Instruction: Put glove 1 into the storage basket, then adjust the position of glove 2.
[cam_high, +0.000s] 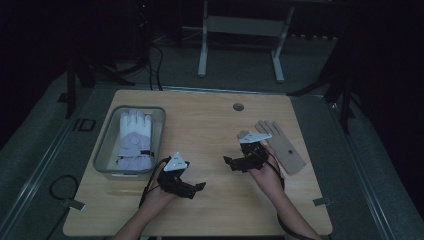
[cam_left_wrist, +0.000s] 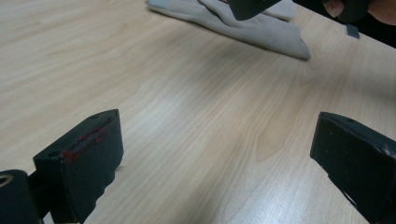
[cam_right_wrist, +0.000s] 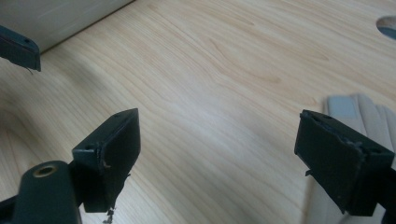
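Glove position: the tan glove (cam_high: 280, 145) lies flat on the wooden surface (cam_high: 215, 130) at its right side, outside the bin and just beside the right gripper (cam_high: 239, 163).
Direction from jaws: in the right gripper view the tan glove (cam_right_wrist: 359, 109) sits at the right edge, past the right-hand jaw, so the jaws point off to one side of it, toward the bin.
Long axis: fingers point away from the person and slightly left, cuff toward the near right corner.
Nearer hand: the right one; the left gripper (cam_high: 192, 189) is well apart from it, though its camera looks across the bare wood at the tan glove (cam_left_wrist: 252, 25).
Right jaws: spread wide, nothing between them.
Left jaws: spread wide, nothing between them.
Bin: a clear bin (cam_high: 111, 145) at the left of the surface holds a white-and-lilac glove (cam_high: 134, 141), fingers pointing away.
Likely step: turning the right jaws toward the tan glove, probably to move it to the bin.
Writing: none readable on gloves or bin; "ID" (cam_high: 83, 124) is marked on the floor left of the surface.
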